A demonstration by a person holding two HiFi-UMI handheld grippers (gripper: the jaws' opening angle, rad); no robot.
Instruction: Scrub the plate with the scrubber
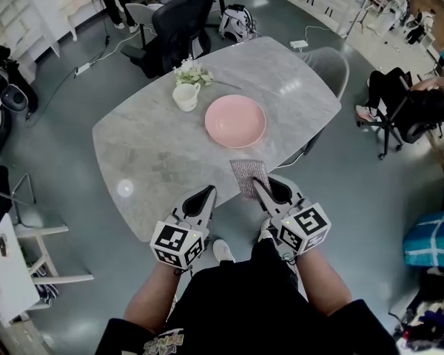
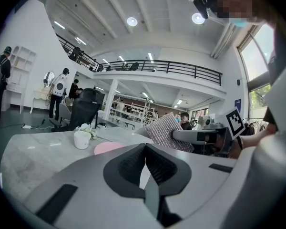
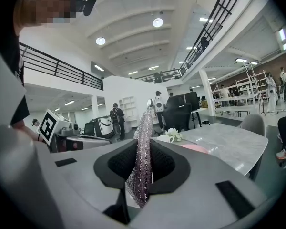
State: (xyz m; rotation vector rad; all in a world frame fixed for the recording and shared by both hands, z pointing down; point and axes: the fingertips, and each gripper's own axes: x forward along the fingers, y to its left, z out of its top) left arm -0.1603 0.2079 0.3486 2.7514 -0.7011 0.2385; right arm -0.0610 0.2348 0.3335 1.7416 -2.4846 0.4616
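Standing on a grey floor (image 1: 340, 198), a rounded grey marble table (image 1: 148, 161) fills the middle of a large open room. White shelves (image 1: 15, 13) are seen beyond its far left corner, a black chair (image 1: 179, 22) at its far edge, and a pale chair (image 1: 330, 66) at its right edge. A railed upper gallery (image 2: 167, 68) is shown in the left gripper view.

A pink plate (image 1: 235, 120) is set near the table's middle, bare and untouched. A white cup (image 1: 185, 96) is placed just beside it on the far left side, with white flowers (image 1: 192, 71) behind the cup.

Both grippers are held side by side over the near edge, pointed towards the far edge. The right gripper (image 1: 259, 187) is clamped on the scrubber (image 1: 249, 174), a silvery mesh pad that is pinched edge-on between the jaws and juts forward past their tips. The scrubber is held short of the plate, apart from it. The left gripper (image 1: 206, 197) is held with its jaws pressed together and nothing is gripped between them.
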